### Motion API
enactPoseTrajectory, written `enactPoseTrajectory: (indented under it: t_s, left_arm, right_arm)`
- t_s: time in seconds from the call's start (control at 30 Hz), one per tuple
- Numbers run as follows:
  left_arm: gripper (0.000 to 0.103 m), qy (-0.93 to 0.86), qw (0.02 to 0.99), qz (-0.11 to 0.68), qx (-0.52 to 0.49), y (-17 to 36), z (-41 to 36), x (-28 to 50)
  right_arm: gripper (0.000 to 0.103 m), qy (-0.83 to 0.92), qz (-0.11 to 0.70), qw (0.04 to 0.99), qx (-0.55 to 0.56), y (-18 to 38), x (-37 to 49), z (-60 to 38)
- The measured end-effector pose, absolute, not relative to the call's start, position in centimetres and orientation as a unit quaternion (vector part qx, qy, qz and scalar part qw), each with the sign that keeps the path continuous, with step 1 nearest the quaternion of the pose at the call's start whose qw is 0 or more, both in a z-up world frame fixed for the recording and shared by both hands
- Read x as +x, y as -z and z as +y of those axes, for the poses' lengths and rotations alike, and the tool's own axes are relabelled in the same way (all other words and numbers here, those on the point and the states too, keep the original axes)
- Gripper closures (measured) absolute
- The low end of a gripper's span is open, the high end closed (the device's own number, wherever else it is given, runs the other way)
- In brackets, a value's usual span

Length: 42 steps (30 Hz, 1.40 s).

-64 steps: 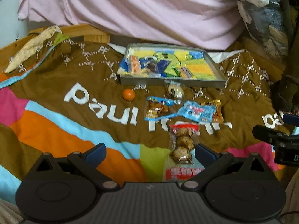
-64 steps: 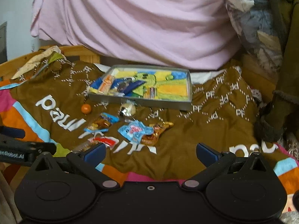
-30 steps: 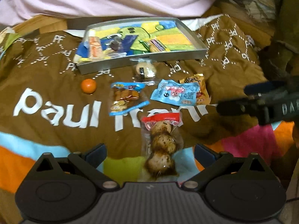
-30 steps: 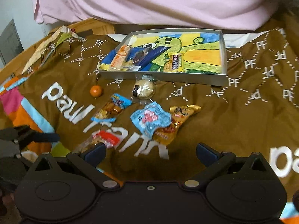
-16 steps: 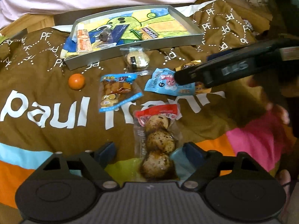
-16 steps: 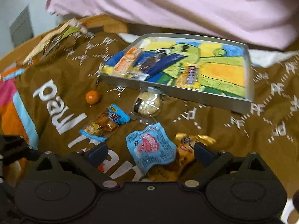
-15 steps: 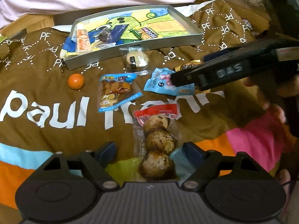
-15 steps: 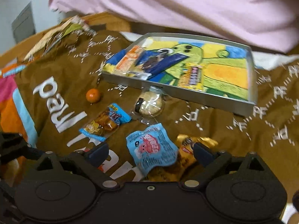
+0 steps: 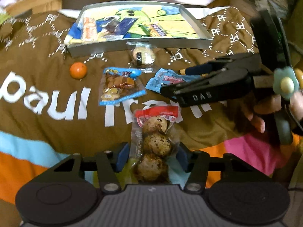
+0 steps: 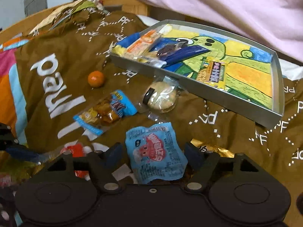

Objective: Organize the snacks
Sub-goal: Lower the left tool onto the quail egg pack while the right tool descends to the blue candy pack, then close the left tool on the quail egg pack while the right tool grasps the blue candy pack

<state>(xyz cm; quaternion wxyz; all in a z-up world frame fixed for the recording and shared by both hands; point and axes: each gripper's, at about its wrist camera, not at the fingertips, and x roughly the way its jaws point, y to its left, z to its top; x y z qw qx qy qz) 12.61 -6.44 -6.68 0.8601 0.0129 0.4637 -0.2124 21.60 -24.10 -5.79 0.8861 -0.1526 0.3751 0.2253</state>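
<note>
left wrist view: the left gripper (image 9: 152,156) sits low over the brown blanket (image 9: 45,132), its two blue-padded fingers (image 9: 122,156) spread a moderate way, one on each side of a clear pack of three brown eggs (image 9: 154,141) with a red top. the pads stand close beside the pack's edges, but whether they press it i cannot tell; the pack lies flat on the blanket, so the jaws read as parted around it, not clamped. ahead of the gripper and a little to its left lies a blue-edged snack bag (image 9: 119,86), and further left an orange ball (image 9: 78,70). straight ahead, near the metal tray (image 9: 132,44), lies a wrapped round biscuit (image 9: 144,55). the tray holds several packets at its left end. coming in from the right, the right gripper (image 9: 176,81) reaches over a light blue packet (image 9: 162,80), held by a person's hand (image 9: 265,107).

right wrist view: the right gripper (image 10: 154,155) has its fingers (image 10: 113,154) spread to either side of the light blue packet (image 10: 156,151) with a pink figure on it. the packet sits between them with a gap on each side, so this gripper is parted and grips nothing. a gold wrapper (image 10: 214,149) peeks out beside its right finger. ahead lie the biscuit (image 10: 162,96) and, to the left, the snack bag (image 10: 106,113) and orange ball (image 10: 96,78). the tray (image 10: 189,79) stands ahead and to the right, with a yellow bar (image 10: 215,72) inside. the red top of the egg pack (image 10: 75,151) shows at the left.
</note>
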Motion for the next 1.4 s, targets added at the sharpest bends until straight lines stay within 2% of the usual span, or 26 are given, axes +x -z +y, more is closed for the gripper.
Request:
enactPoseTrajectory:
  t_s: [0.17, 0.2, 0.27, 0.37, 0.6, 0.77, 0.93, 1.1, 1.4]
  left_arm:
    - [0.046, 0.214, 0.857, 0.469, 0.018, 6.8, -6.4, 12.5]
    - [0.044, 0.215, 0.856, 0.47, 0.017, 7.0, -6.5, 12.6]
    - [0.043, 0.216, 0.854, 0.473, 0.011, 7.1, -6.4, 12.8]
    - [0.043, 0.217, 0.854, 0.473, 0.012, 7.2, -6.5, 12.8]
    - [0.051, 0.211, 0.857, 0.47, 0.002, 6.9, -6.2, 12.7]
    - [0.053, 0.192, 0.855, 0.48, -0.027, 6.4, -5.4, 12.6]
    - [0.053, 0.189, 0.861, 0.472, 0.008, 6.1, -5.8, 11.2]
    - [0.051, 0.189, 0.859, 0.475, -0.003, 6.4, -5.7, 11.6]
    - [0.054, 0.18, 0.867, 0.465, -0.014, 6.1, -5.5, 11.3]
  right_arm:
    - [0.022, -0.228, 0.37, 0.883, -0.174, 6.4, 21.6, -23.5]
    - [0.022, -0.225, 0.368, 0.884, -0.179, 6.6, 21.7, -23.4]
    - [0.033, -0.214, 0.366, 0.886, -0.185, 6.8, 21.9, -23.3]
    - [0.035, -0.209, 0.37, 0.885, -0.189, 6.8, 21.7, -23.1]
    - [0.04, -0.206, 0.385, 0.879, -0.191, 6.2, 20.6, -22.9]
    - [0.041, -0.224, 0.395, 0.87, -0.19, 5.0, 18.4, -23.2]
    - [0.042, -0.226, 0.408, 0.862, -0.201, 4.9, 16.7, -23.1]
    - [0.042, -0.221, 0.413, 0.865, -0.178, 4.9, 16.5, -23.5]
    - [0.044, -0.209, 0.418, 0.873, -0.14, 3.7, 15.0, -23.8]
